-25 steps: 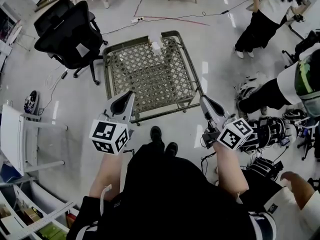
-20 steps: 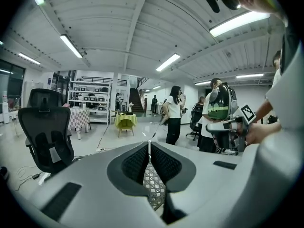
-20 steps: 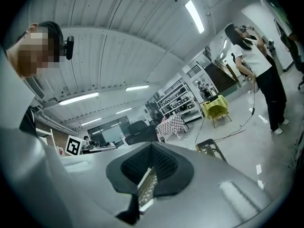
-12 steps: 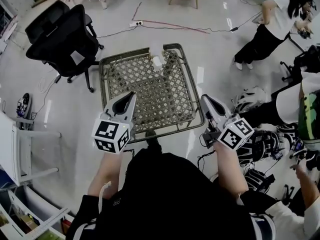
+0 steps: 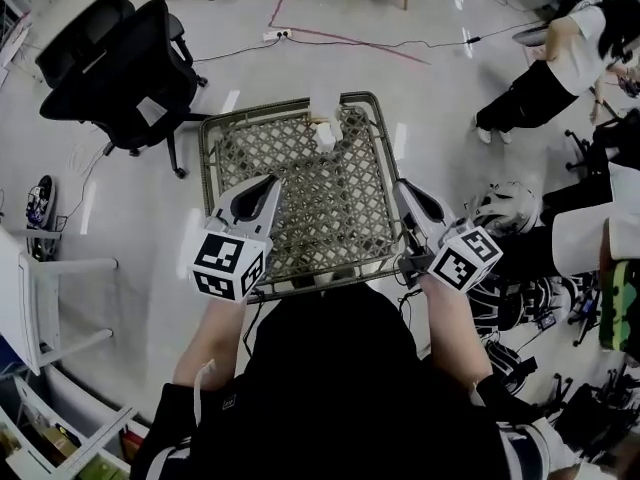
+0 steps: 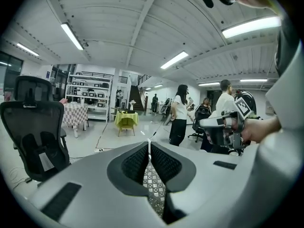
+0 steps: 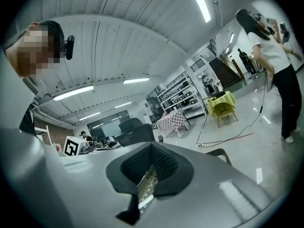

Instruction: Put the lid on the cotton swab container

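Observation:
A small square table (image 5: 225,163) with a metal lattice top stands in front of me in the head view. At its far edge sit two small white things, a taller piece (image 5: 325,98) and a low one (image 5: 326,135); I cannot tell which is the cotton swab container and which the lid. My left gripper (image 5: 270,184) hangs over the table's near left part, shut and empty. My right gripper (image 5: 402,186) hovers at the table's near right edge, also shut with nothing in it. In the left gripper view the pads (image 6: 137,163) meet at the tip over the lattice.
A black office chair (image 5: 120,63) stands left of the table, with a white frame (image 5: 40,278) farther left. Helmets and bags (image 5: 500,208) lie on the floor to the right. A person in a white top (image 5: 575,63) bends at the far right. Cables (image 5: 340,38) cross the floor behind.
I have stepped up to the table: it has come nearer, and both grippers now reach over its near edge instead of hanging in front of it. Their jaws have not changed.

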`<state>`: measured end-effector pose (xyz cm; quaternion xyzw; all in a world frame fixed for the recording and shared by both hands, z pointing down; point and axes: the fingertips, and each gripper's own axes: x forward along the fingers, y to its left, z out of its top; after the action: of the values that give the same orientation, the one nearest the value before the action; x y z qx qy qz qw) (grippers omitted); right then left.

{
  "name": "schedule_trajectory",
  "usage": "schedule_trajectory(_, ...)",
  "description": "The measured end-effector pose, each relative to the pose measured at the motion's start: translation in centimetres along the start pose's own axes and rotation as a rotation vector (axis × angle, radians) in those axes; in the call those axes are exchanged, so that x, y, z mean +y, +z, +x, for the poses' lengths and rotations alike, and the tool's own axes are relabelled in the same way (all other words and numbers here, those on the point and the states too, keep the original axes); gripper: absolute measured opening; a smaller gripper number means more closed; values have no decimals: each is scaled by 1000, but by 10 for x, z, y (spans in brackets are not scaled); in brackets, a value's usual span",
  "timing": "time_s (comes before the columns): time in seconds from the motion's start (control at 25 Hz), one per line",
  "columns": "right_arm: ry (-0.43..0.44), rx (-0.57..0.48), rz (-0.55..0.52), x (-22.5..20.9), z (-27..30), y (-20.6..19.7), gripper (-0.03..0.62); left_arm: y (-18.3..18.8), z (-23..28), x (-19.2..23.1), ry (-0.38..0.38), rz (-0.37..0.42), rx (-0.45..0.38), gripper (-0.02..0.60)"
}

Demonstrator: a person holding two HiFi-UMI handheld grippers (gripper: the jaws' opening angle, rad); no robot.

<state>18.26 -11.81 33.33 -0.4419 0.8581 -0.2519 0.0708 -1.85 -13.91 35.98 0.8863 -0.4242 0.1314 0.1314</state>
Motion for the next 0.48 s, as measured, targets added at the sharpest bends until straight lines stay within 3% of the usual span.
schedule_trajectory(0.48, 84, 113, 16, -63, 63, 5, 11, -14, 53, 27, 117, -82, 62, 20)
